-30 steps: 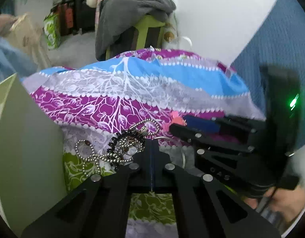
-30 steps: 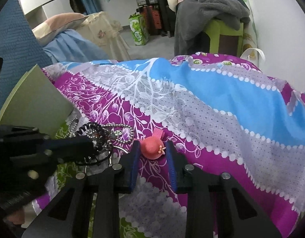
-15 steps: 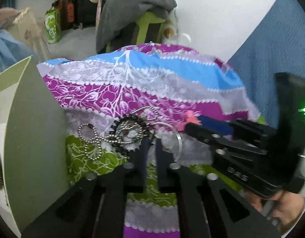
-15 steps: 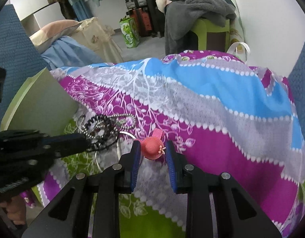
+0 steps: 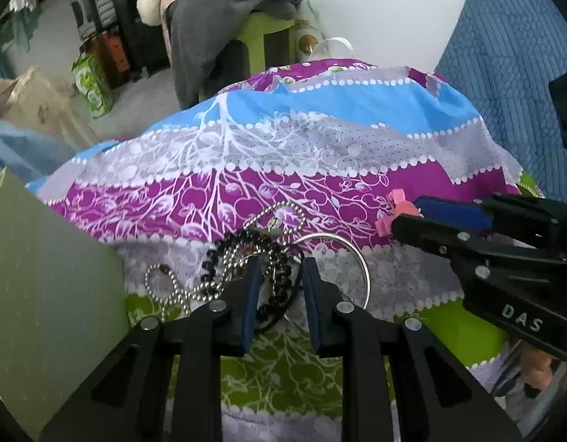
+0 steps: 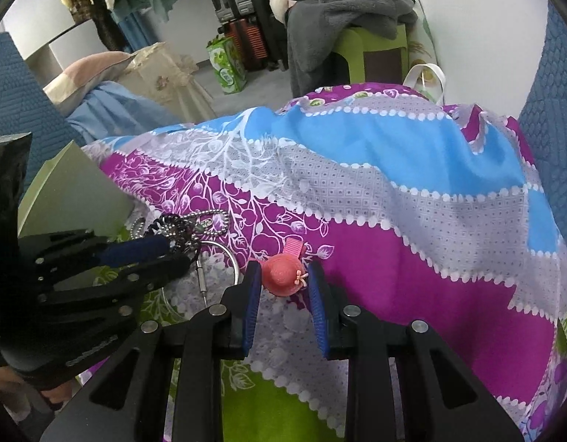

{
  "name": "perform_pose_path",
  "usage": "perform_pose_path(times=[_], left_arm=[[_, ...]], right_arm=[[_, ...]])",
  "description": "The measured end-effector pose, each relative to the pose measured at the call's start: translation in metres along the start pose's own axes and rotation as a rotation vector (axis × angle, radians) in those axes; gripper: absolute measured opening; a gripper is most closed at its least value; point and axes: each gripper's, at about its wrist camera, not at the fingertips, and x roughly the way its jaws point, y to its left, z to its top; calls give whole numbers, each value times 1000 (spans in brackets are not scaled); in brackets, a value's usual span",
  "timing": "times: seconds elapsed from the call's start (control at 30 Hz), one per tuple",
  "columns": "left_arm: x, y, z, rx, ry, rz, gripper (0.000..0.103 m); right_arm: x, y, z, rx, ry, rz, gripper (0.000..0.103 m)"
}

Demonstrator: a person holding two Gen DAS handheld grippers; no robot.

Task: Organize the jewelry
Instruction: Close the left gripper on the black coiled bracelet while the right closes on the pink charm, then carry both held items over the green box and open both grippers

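A tangle of jewelry (image 5: 272, 254) lies on the patterned cloth: silver ball chains, a black beaded bracelet and a thin silver bangle (image 5: 359, 261). My left gripper (image 5: 279, 269) is open, its blue-padded fingers on either side of the tangle. It also shows in the right wrist view (image 6: 165, 254). A pink hat-shaped hair clip (image 6: 285, 270) sits between the fingers of my right gripper (image 6: 285, 280), which is open with small gaps on both sides. In the left wrist view the clip (image 5: 395, 211) shows at the right gripper's tip.
A pale green box lid (image 5: 51, 294) stands upright at the left, close to the tangle. The purple, blue and grey cloth (image 6: 394, 191) covers the surface. A green stool with grey clothes (image 6: 357, 11) stands behind.
My left gripper has opened from shut and now straddles the jewelry tangle. My right gripper has opened slightly around the pink clip. Both views have pulled back a little.
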Motion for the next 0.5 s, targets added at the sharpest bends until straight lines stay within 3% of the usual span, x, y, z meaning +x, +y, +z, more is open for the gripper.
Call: perform_pose_path(times=[0.03, 0.07, 0.23, 0.5], left_arm=[[1, 0, 0, 4, -2, 10, 10], [1, 1, 1, 6, -4, 23, 9], [-16, 12, 4, -78, -27, -50, 8], [-94, 24, 13, -199, -120, -192, 8]], right_arm=[[-1, 1, 0, -4, 1, -1, 23], [-1, 2, 1, -6, 1, -2, 24], [-14, 6, 4, -2, -20, -3, 23], [-61, 17, 11, 30, -92, -4, 23]])
